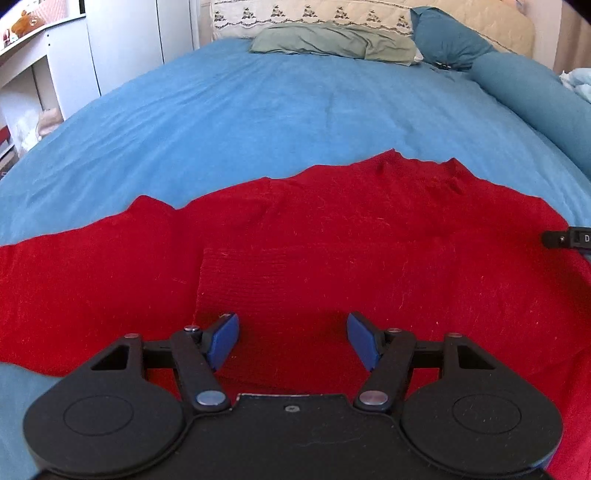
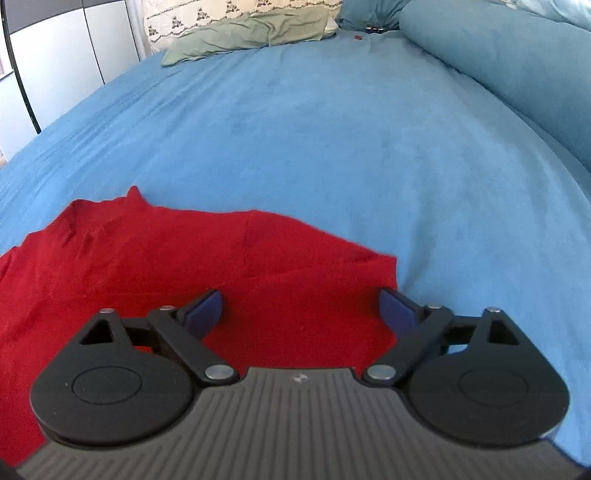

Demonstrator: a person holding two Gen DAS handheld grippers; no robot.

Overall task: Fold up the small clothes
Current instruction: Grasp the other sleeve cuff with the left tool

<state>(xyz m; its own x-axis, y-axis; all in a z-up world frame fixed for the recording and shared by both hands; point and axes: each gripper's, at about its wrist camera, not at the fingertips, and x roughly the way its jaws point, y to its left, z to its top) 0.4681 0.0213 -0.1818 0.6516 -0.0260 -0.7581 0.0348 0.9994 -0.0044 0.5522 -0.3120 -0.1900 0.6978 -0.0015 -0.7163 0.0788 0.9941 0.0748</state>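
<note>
A red knit sweater (image 1: 314, 236) lies spread flat on the blue bed cover (image 1: 258, 110), collar at the far edge. My left gripper (image 1: 292, 338) is open and empty, low over the sweater's near part. In the right wrist view the sweater (image 2: 155, 258) fills the lower left, with its right sleeve end folded near the right finger. My right gripper (image 2: 301, 312) is open and empty over that sleeve end. A black tip of the right gripper (image 1: 569, 238) shows at the right edge of the left wrist view.
A green pillow (image 1: 332, 44) and a patterned cream pillow (image 1: 314, 16) lie at the head of the bed. A teal bolster (image 1: 528, 96) runs along the right side. White cupboards (image 1: 122, 40) stand to the left of the bed.
</note>
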